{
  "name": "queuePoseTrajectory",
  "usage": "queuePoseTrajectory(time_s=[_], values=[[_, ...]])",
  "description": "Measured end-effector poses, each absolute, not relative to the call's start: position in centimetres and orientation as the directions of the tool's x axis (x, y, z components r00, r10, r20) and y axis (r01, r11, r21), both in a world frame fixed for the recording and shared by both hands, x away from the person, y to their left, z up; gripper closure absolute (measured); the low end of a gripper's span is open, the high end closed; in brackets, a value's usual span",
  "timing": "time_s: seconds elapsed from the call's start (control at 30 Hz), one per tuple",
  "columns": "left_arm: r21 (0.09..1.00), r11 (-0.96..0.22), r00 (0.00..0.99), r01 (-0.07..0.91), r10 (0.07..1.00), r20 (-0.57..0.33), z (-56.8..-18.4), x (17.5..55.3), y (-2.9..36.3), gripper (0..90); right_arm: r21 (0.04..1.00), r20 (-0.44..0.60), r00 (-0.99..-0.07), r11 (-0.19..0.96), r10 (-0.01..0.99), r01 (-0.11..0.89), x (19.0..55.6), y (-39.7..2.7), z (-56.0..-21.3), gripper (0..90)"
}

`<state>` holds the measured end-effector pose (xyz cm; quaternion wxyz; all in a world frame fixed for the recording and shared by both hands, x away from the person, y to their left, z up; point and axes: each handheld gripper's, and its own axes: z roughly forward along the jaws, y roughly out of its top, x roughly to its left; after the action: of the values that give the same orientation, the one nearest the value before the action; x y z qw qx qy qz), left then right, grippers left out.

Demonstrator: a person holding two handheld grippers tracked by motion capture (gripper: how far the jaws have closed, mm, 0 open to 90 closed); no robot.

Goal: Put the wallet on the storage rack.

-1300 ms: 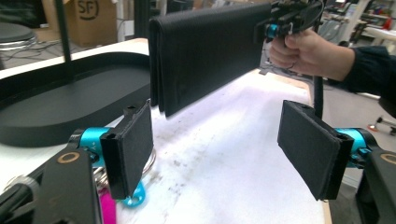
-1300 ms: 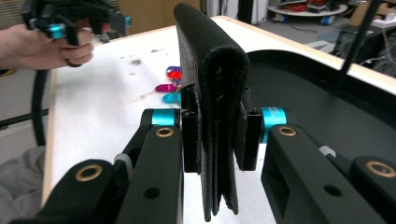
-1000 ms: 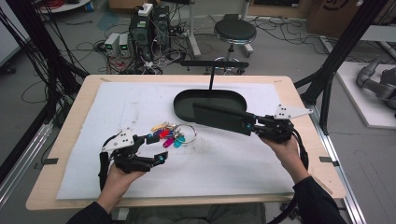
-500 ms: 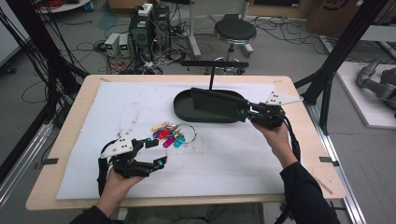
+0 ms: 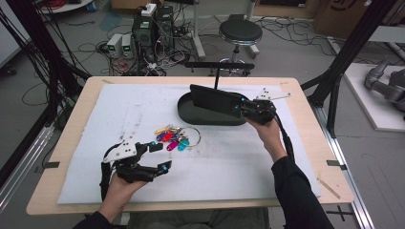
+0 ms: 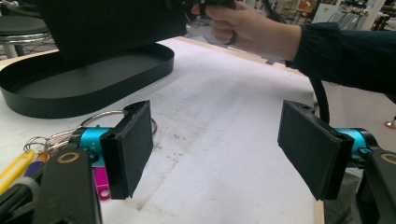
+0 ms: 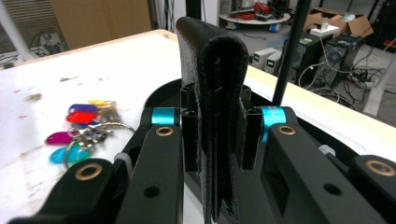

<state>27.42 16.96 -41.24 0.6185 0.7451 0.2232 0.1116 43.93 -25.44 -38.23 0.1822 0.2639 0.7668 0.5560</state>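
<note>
Item: black folded wallet [image 7: 218, 107] — leather-look, held on edge, fold uppermost in the right gripper view; in the high view it [image 5: 213, 100] hangs over the oval black tray [image 5: 188, 110], which sits on the white mat [image 5: 143, 105] toward the far middle of the desk [image 5: 305, 124]. Right tool [image 5: 237, 106]: jaws drawn narrow and clamped on the wallet from both sides, pads pressing the leather near its rear end, so most of its length sticks out unsupported. Left tool [image 6: 215, 154]: jaws wide apart with nothing between them, resting low over the mat near the person's edge, just short of the key bunch [image 5: 173, 138] — coloured tags on a ring, lying on the mat in front of the tray, apart from it. Step in hand, as judged: setting the wallet into the tray. Handling notes: bring the wallet over the tray's long axis so its length runs with the oval, not across it; lower until the bottom edge meets the tray floor [image 6: 70, 84] before easing the jaws, since a release from height would likely let it bounce or fall open. Tip it flat only once the far corner is inside the rim. Keep the trailing cable clear of the rim, and leave the left tool where it is, away from the keys, so nothing is nudged.
</note>
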Motion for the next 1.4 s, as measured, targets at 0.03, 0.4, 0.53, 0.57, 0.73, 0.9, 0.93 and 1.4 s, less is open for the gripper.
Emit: queuePoseTrajectory(time_s=[0.03,0.4,0.53,0.57,0.73,0.9,0.93,1.4], values=[[0.971,-0.138,0.875,0.193,0.472,-0.107,-41.2,27.4,17.0,26.6,0.949,0.014,-0.791,0.241,0.611,0.203,44.2,-25.4,-38.5,77.4],[0.972,-0.134,0.876,0.192,0.471,-0.108,-41.3,27.2,17.1,26.6,0.944,0.022,-0.788,0.246,0.615,0.219,47.1,-24.3,-40.1,77.4],[0.972,-0.135,0.876,0.19,0.471,-0.106,-41.3,27.1,17.2,26.6,0.938,0.004,-0.789,0.272,0.614,0.217,47.6,-23.8,-40.8,77.3],[0.972,-0.135,0.876,0.19,0.471,-0.106,-41.3,27.1,17.2,26.6,0.936,-0.001,-0.79,0.28,0.613,0.216,47.7,-23.7,-41.0,77.3],[0.972,-0.135,0.876,0.19,0.471,-0.105,-41.3,27.1,17.4,26.6,0.937,0.003,-0.793,0.275,0.609,0.214,48.1,-24.3,-41.4,76.7],[0.972,-0.136,0.875,0.191,0.472,-0.105,-41.4,27.0,17.3,26.6,0.912,0.027,-0.782,0.305,0.623,0.274,48.5,-25.2,-41.9,75.7],[0.972,-0.136,0.876,0.191,0.471,-0.107,-41.4,27.0,17.3,26.6,0.912,0.027,-0.782,0.305,0.623,0.274,48.5,-25.2,-41.9,75.7],[0.971,-0.15,0.878,0.187,0.469,-0.097,-41.4,27.0,17.3,26.6,0.858,0.042,-0.742,0.356,0.669,0.37,48.8,-26.0,-42.9,70.6]])
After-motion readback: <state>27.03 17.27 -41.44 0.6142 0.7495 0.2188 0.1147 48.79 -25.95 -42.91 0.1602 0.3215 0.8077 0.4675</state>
